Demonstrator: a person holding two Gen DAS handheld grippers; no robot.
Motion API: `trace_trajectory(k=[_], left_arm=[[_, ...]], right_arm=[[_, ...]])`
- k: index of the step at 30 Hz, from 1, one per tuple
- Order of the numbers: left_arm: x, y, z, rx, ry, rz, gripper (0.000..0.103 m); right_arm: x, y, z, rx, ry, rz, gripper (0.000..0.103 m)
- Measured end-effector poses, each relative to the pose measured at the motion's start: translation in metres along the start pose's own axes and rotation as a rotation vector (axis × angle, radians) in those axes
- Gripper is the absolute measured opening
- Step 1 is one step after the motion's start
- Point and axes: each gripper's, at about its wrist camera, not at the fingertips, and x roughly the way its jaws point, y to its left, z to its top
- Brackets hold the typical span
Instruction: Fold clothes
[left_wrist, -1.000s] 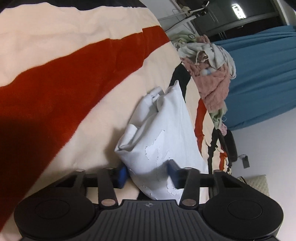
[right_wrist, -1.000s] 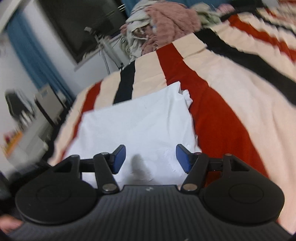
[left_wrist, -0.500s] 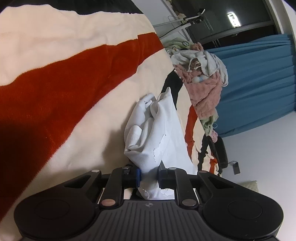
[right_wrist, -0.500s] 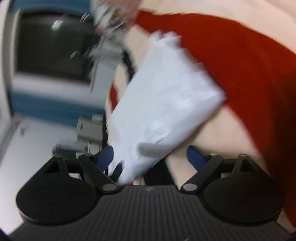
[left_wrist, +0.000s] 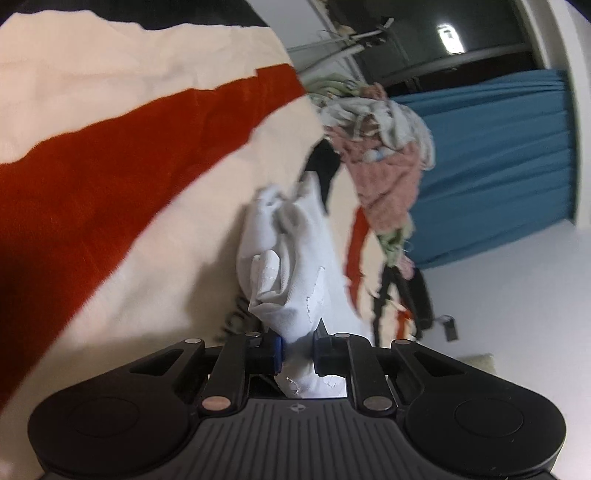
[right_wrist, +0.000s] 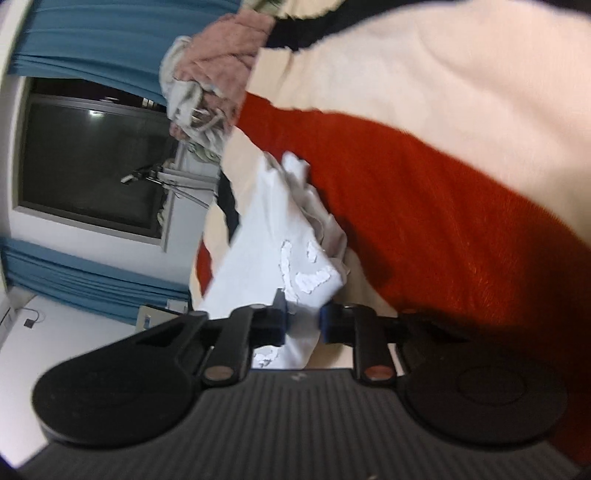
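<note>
A white garment (left_wrist: 291, 258) with a cracked white print lies bunched on a striped blanket (left_wrist: 110, 155) of cream, red and black. My left gripper (left_wrist: 297, 350) is shut on the garment's near edge and lifts it off the blanket. In the right wrist view the same white garment (right_wrist: 273, 251) hangs in folds, and my right gripper (right_wrist: 303, 325) is shut on another part of its edge. Both views are tilted sideways. The cloth between the jaws hides the pads' inner faces.
A pile of unfolded clothes (left_wrist: 384, 155), pink, grey and green, sits at the far end of the blanket; it also shows in the right wrist view (right_wrist: 210, 85). Blue curtains (left_wrist: 495, 162) and a dark window (right_wrist: 92, 166) lie behind. A drying rack (left_wrist: 351, 37) stands beyond the bed.
Both grippers closed on the white garment's edge: the left half a second ago, the right just now. The garment, flat a second ago, is now lifted and bunched, and both views have rolled sideways.
</note>
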Motion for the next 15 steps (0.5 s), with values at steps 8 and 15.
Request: trace_trajectory(k=[8,15], left_arm=[[-0.023,-0.073,-0.012,0.035,0.134,-0.136,0.014],[0.071,-0.183,-0.008,0.117,0.325,-0.111,0.014]], right_arm=[[-0.088,0.052,0.023,-0.076,-0.123,0.086,0.015],[-0.114,0.071,0.124,-0.106,-0.202,0.080,0.015]])
